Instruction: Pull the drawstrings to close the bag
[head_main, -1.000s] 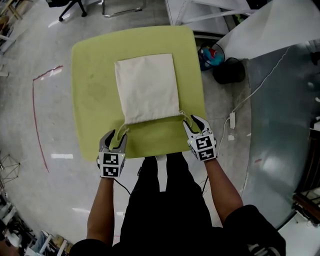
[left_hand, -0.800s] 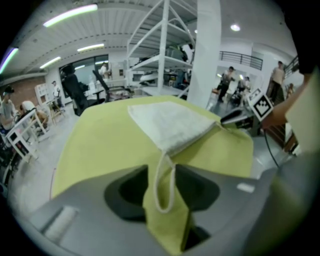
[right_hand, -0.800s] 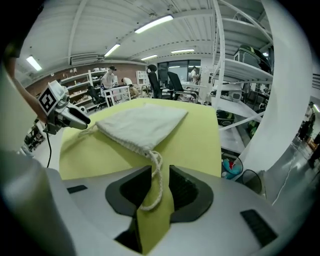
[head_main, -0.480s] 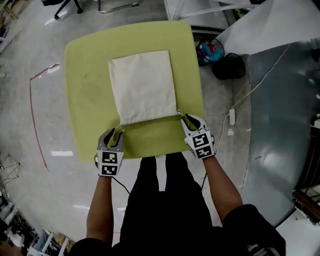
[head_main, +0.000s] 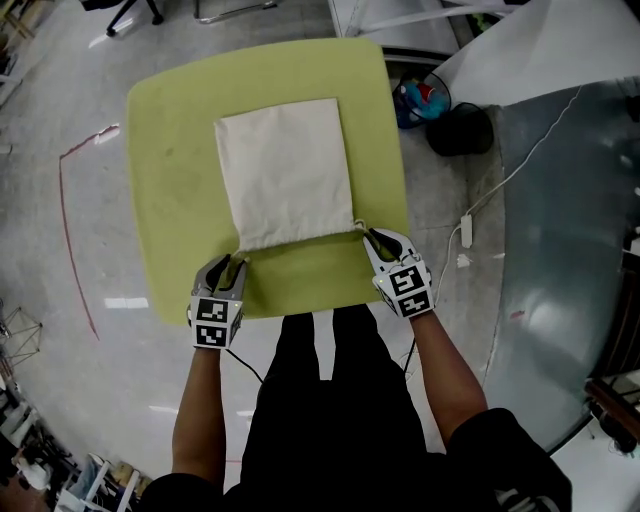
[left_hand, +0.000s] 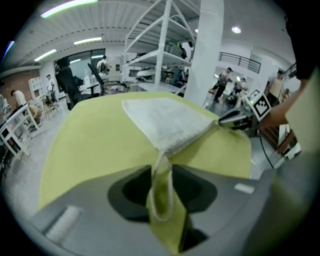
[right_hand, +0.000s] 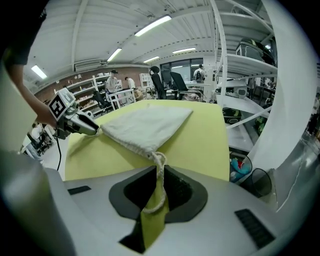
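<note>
A flat cream drawstring bag (head_main: 283, 170) lies on the yellow-green table (head_main: 170, 180), its mouth toward me. At the mouth's left corner sits my left gripper (head_main: 228, 268); the left drawstring loop (left_hand: 161, 192) lies between its jaws, both strands against the pads. At the right corner, my right gripper (head_main: 378, 240) has its jaws closing on the right drawstring loop (right_hand: 159, 185), which fills the gap at the tips. The left gripper view shows the right gripper (left_hand: 235, 119) at the bag's far corner. The right gripper view shows the left gripper (right_hand: 82, 126) likewise. The bag mouth still lies wide and flat.
The table's near edge (head_main: 300, 305) runs just behind both grippers, with the person's legs below it. To the right on the floor are a black bin (head_main: 458, 140), a blue object (head_main: 420, 105) and a white cable with a plug (head_main: 463, 245). White shelving stands beyond the table.
Both grippers' jaws have narrowed around the drawstring loops at the bag's corners. The grippers stayed at the corners, and the bag has not changed shape.
</note>
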